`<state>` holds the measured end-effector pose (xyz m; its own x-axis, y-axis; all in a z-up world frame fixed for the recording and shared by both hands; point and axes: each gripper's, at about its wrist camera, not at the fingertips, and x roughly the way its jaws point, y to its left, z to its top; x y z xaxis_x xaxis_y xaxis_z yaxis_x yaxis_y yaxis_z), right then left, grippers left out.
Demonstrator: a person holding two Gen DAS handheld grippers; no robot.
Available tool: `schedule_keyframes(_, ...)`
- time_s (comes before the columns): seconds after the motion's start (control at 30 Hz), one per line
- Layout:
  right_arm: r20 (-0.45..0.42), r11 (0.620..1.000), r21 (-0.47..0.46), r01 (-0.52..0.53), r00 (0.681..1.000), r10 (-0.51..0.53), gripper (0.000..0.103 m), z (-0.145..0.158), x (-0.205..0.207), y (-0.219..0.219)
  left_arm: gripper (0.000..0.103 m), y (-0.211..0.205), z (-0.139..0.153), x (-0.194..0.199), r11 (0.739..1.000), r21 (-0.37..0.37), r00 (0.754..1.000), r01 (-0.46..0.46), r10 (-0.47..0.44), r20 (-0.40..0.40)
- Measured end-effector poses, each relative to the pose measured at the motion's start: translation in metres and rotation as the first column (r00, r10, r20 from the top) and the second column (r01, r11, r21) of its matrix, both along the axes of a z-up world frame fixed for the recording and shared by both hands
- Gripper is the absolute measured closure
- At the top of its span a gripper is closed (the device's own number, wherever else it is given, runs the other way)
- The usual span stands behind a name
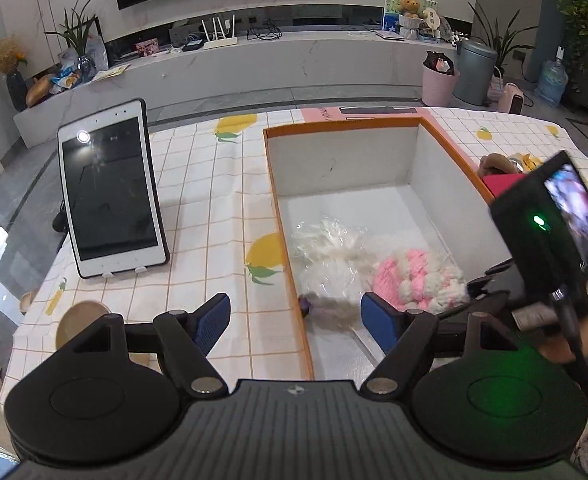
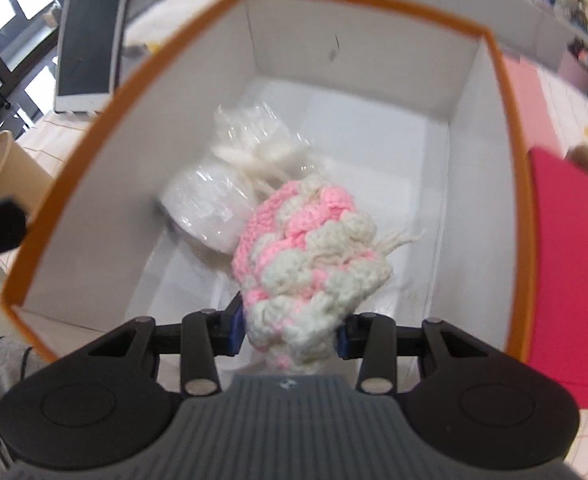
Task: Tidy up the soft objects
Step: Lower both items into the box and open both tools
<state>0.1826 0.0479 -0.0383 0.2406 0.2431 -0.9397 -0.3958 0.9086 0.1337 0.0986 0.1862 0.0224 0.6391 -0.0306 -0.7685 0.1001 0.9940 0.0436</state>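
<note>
Box (image 2: 126, 92) holds wrapped bundle (image 2: 214, 204); R gripper (image 2: 290, 332) clamps knit (image 2: 306, 256), L gripper (image 1: 296, 320) wide, empty.

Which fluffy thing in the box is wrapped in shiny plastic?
The white fluffy bundle lying on the floor of the orange-rimmed white box. The pink-and-cream knitted yarn piece is bare, pinched in the right gripper.

You see one orange-rimmed box (image 1: 272, 184) holding two soft items: one pink-and-white knit (image 2: 306, 248), one plastic-wrapped white bundle (image 2: 214, 200); one tablet (image 1: 110, 192) stands beside it.
</note>
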Motion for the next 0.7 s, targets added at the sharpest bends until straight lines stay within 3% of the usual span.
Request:
schedule_keyframes(0.1, -0.056, 0.998, 0.059, 0.030, 0.998, -0.026, 0.062, 0.000, 0.006, -0.005, 0.015, 0.003, -0.005, -0.001, 1.000, -0.008, 1.000, -0.002, 0.002, -0.004)
schedule_keyframes(0.3, -0.118, 0.999, 0.033, 0.004, 0.993, 0.000, 0.058, -0.007, 0.010, 0.004, 0.016, 0.010, -0.010, 0.000, 0.998, -0.054, 0.999, -0.026, 0.025, -0.024)
schedule_keyframes(0.47, -0.086, 0.998, 0.051, 0.045, 0.996, -0.040, 0.022, 0.003, 0.011, -0.001, 0.017, 0.007, -0.006, -0.004, 0.999, -0.048, 0.999, -0.025, 0.024, -0.021)
schedule_keyframes(0.7, -0.028, 1.000, 0.025, 0.008, 1.000, -0.007, 0.007, 0.014, 0.002, 0.008, 0.020, 0.005, 0.003, -0.012, 0.999, -0.016, 0.999, -0.042, 0.041, -0.006)
